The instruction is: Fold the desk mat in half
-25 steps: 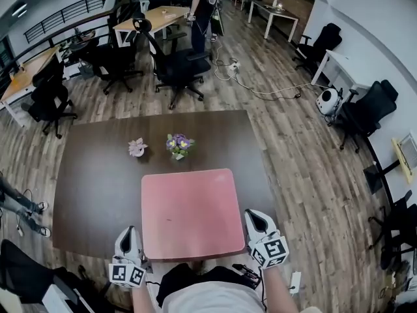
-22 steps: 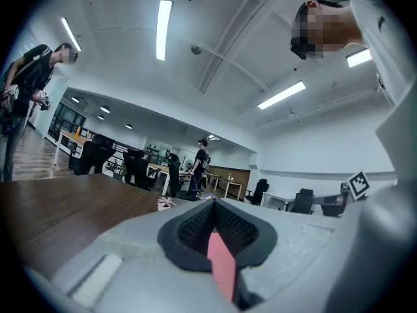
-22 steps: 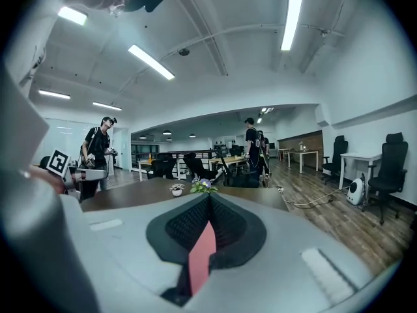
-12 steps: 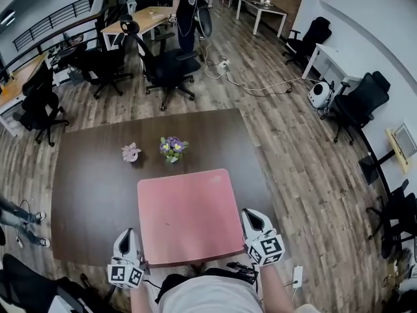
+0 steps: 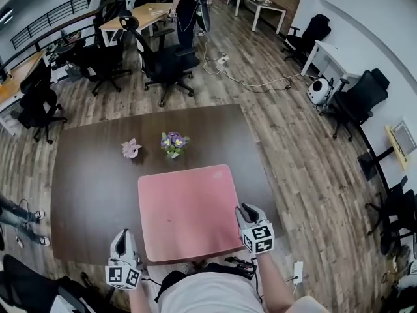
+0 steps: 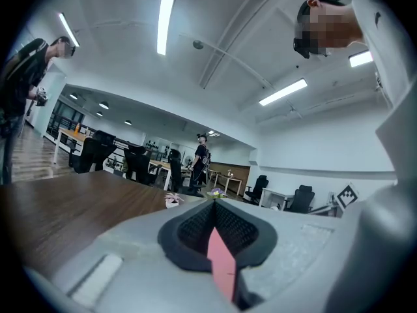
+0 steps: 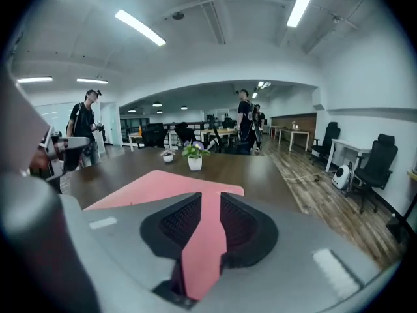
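The pink desk mat [image 5: 189, 207] lies flat on the dark brown table [image 5: 91, 175], with its near edge along the table's front edge. My right gripper [image 5: 244, 207] is at the mat's near right corner. Its jaws are opening, and in the right gripper view [image 7: 210, 197] the pink mat [image 7: 156, 184] shows in the gap between them. My left gripper [image 5: 122, 233] sits just left of the mat's near left corner. In the left gripper view [image 6: 214, 204] its tips meet, with a thin pink sliver in the slot behind them. I cannot tell whether that sliver is pinched.
A potted purple flower [image 5: 172, 142] and a small pink ornament [image 5: 131, 149] stand on the table beyond the mat's far edge. Office chairs, other desks and a standing person [image 5: 189, 5] are farther back. Cables and wooden floor lie to the right.
My right gripper has moved left and forward, from beside the mat onto its near right corner. The left gripper has drawn back slightly toward the table's front edge.
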The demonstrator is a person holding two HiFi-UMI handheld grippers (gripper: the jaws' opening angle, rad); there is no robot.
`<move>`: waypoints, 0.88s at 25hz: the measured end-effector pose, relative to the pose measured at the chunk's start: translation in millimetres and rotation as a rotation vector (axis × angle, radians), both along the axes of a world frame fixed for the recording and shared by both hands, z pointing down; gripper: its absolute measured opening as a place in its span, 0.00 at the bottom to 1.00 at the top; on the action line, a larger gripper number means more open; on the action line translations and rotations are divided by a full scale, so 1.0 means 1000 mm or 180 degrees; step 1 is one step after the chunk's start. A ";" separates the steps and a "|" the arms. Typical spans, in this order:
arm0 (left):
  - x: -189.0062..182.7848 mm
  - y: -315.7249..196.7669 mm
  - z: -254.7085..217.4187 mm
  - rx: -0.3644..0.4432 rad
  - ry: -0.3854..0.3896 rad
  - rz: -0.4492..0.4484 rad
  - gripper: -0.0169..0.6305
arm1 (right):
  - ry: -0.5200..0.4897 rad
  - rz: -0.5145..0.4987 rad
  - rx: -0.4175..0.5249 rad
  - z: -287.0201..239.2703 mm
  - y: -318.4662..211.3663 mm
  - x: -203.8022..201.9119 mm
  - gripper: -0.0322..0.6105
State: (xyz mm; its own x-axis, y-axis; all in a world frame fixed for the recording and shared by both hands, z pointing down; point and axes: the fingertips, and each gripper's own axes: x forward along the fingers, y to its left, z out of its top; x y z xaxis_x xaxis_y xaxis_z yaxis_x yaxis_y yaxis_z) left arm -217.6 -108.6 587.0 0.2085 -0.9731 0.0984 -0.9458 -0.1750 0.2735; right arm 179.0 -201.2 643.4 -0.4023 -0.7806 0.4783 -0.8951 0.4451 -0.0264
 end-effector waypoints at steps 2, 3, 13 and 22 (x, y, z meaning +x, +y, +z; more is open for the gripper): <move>-0.003 0.003 0.000 0.0005 -0.0022 -0.0006 0.03 | 0.0089 0.0009 -0.0334 0.031 0.002 0.000 0.23; -0.005 0.004 0.000 0.0001 -0.0026 -0.0012 0.03 | 0.0140 0.0007 -0.0523 0.048 0.005 0.001 0.27; -0.009 0.016 -0.003 -0.0024 -0.0028 -0.0095 0.03 | 0.0438 0.0361 -0.1948 0.158 0.026 0.019 0.56; -0.002 0.021 -0.002 -0.0033 -0.0050 -0.0096 0.03 | 0.0529 0.0307 -0.1966 0.156 0.022 0.020 0.55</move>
State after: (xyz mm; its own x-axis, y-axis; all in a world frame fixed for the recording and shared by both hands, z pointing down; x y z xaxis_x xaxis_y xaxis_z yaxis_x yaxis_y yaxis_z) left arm -219.2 -87.3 585.1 0.1775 -0.9778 0.1115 -0.9548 -0.1437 0.2602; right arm 198.5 -179.3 799.6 -0.2261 -0.3705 0.9009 -0.9445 0.3096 -0.1097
